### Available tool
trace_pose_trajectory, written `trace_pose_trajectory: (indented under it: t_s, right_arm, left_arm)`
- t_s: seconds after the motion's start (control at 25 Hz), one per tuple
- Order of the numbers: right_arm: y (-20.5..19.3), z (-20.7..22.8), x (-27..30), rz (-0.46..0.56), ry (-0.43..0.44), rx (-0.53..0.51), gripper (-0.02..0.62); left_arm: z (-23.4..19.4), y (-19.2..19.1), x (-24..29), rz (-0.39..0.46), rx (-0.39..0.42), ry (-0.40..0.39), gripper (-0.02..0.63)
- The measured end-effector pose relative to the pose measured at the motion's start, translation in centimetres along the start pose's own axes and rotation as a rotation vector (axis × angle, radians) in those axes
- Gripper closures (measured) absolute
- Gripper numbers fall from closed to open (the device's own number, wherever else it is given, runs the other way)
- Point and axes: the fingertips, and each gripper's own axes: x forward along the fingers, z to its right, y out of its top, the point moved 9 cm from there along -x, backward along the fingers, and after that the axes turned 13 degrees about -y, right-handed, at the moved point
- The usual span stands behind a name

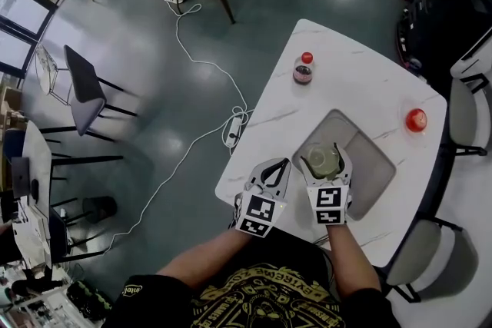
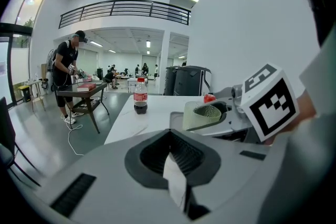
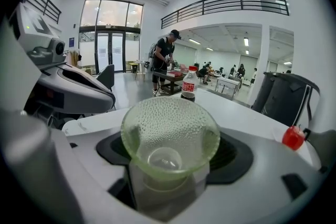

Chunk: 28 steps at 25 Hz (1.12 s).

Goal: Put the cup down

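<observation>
Cup point(image 1: 323, 160) clamped in the right gripper point(image 1: 325, 156), over the near-left part of the grey mat point(image 1: 373, 169).

Nearest, the left gripper point(image 1: 280, 164) is closed on nothing and sits just left of the mat, probably to keep out of the way. The right jaws pinch the green dimpled cup low on its wall, with its mouth tipped back toward that gripper, so it likely needs righting. I cannot tell whether it touches the mat. The mat lies bare ahead and to the right, while the table point(image 1: 257, 154) edge runs close on its near and left sides. Beyond the mat, well apart, stand a cola bottle point(image 1: 303, 70) and a small red object point(image 1: 416, 120).
</observation>
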Motion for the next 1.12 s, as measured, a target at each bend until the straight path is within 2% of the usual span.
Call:
trace_pose_trajectory:
  t_s: [0.36,1.12]
  right_arm:
    - [-0.7,0.0,0.7,-0.01,0.004,-0.01,0.198]
    - [-1.1,-0.8,0.7,0.015,0.005,-0.023,0.198]
  left_arm:
    - [-1.5,-0.2,0.9,0.0,-0.036,0.039,0.598]
    - [-2.3,-0.2,-0.7,0.01,-0.04,0.034,0.598]
